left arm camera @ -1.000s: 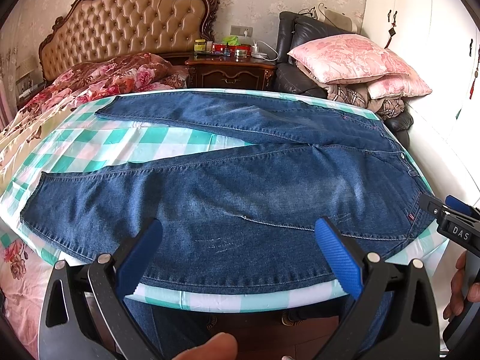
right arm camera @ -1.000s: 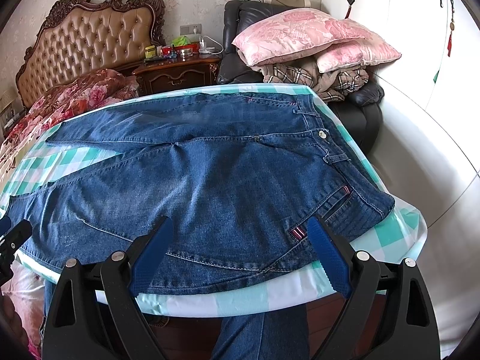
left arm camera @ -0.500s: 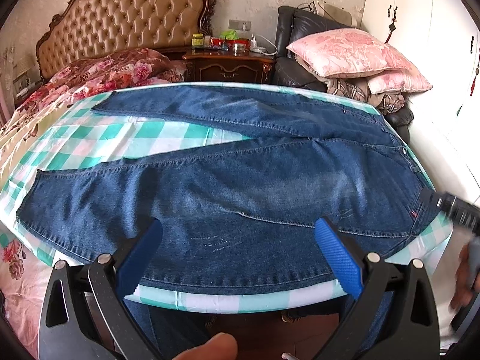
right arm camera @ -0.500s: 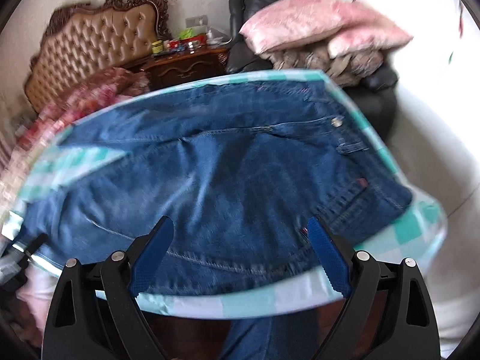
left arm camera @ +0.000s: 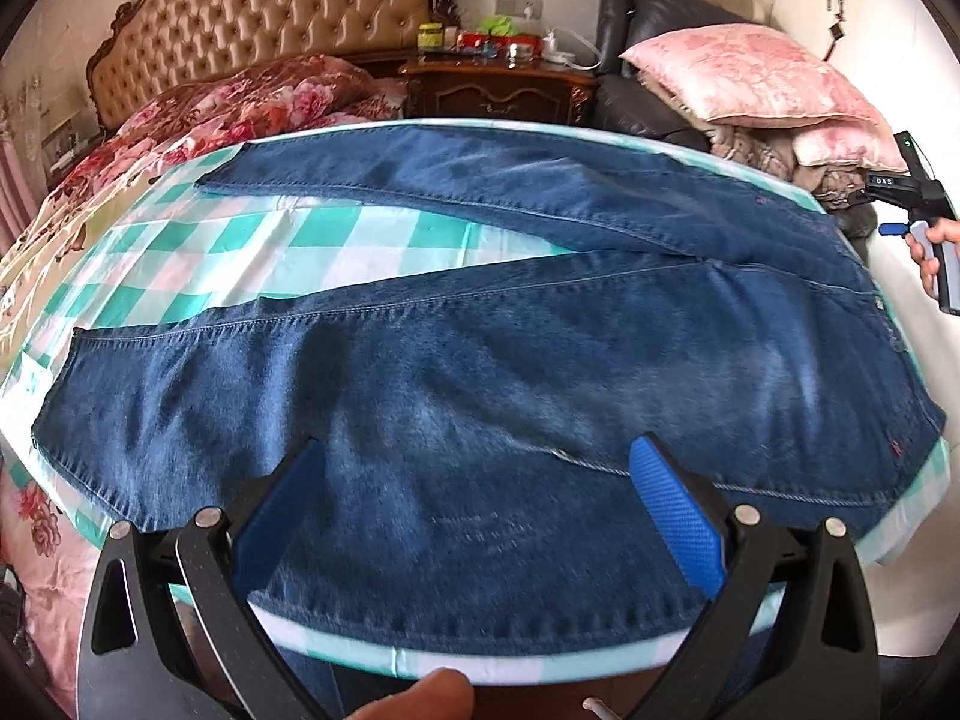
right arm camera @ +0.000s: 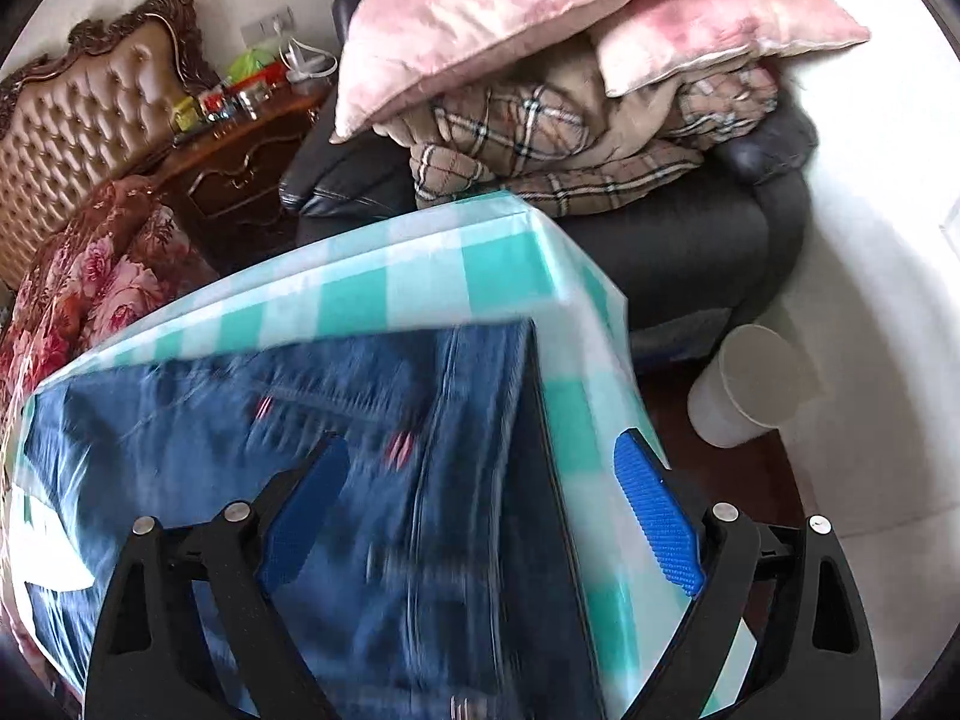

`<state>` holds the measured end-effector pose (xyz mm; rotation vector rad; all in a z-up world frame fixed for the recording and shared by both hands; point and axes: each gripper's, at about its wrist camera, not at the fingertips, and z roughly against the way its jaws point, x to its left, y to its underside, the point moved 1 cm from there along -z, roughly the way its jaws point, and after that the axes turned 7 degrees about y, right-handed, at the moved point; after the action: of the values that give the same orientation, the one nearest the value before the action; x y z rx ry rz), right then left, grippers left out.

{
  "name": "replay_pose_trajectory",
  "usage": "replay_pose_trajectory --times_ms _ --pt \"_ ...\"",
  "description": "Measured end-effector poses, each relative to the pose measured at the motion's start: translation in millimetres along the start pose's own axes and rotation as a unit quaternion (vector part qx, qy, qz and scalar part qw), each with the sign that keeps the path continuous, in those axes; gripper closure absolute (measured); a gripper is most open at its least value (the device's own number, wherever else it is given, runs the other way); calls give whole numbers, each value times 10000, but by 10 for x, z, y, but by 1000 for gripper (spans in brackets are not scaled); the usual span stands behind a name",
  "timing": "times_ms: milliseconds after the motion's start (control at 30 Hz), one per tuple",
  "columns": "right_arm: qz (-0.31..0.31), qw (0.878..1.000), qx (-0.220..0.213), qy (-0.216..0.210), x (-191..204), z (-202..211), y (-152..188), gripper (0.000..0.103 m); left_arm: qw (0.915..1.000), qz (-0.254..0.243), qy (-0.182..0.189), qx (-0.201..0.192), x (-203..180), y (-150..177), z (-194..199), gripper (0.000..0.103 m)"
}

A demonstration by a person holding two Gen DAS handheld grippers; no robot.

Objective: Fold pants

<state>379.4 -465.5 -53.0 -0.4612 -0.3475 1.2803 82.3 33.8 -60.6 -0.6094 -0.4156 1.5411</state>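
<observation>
Jeans spread flat, both grippers empty

The jeans lie unfolded on the checked tablecloth. Left gripper gapes over the near edge; right gripper gapes above the waistband corner.

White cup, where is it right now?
Right wrist view only: the cup sits on the floor at right, beside the table's far corner and just below the black armchair.

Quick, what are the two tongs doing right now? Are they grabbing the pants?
Left tongs: open, holding nothing, over the pants.
Right tongs: open, holding nothing, over the waist end of the pants.
</observation>
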Motion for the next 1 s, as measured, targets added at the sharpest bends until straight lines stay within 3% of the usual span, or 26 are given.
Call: replay_pose_trajectory --times_ms 267,367,400,533,633,733,800,867,900,933,1000 --pt "376 9982 399 239 133 -731 -256 55 9993 209 -300 105 197 -148 -146 2" --pt "532 9981 325 21 192 -731 -282 91 9987 283 -386 150 264 -143 -174 2" --pt "637 9975 271 100 226 -716 -305 95 9986 324 -384 173 282 -141 -177 2" --pt "744 9969 -225 -85 294 -323 -311 96 9985 397 -370 98 301 -147 -103 2" --pt "686 9908 -860 -793 362 333 -191 96 9986 371 -364 -12 285 -149 -8 2" --pt "933 9671 -1456 -1864 490 1221 265 96 9985 388 -360 -114 264 -146 97 2" --pt "1432 9316 -1691 -2881 554 1802 846 96 9983 388 -362 -249 257 -131 205 2" --pt "2184 8825 -1790 -3761 519 2181 1588 96 9978 443 -383 -320 279 -105 282 2" --pt "2329 8706 -1698 -3986 451 2205 1825 96 9975 486 -399 -311 303 -82 307 2" --pt "2421 8684 -1514 -4054 354 2149 2041 96 9974 513 -420 -287 328 -62 317 2" --pt "2346 8802 -996 -4004 128 1878 2286 96 9972 550 -448 -242 372 -40 335 2"
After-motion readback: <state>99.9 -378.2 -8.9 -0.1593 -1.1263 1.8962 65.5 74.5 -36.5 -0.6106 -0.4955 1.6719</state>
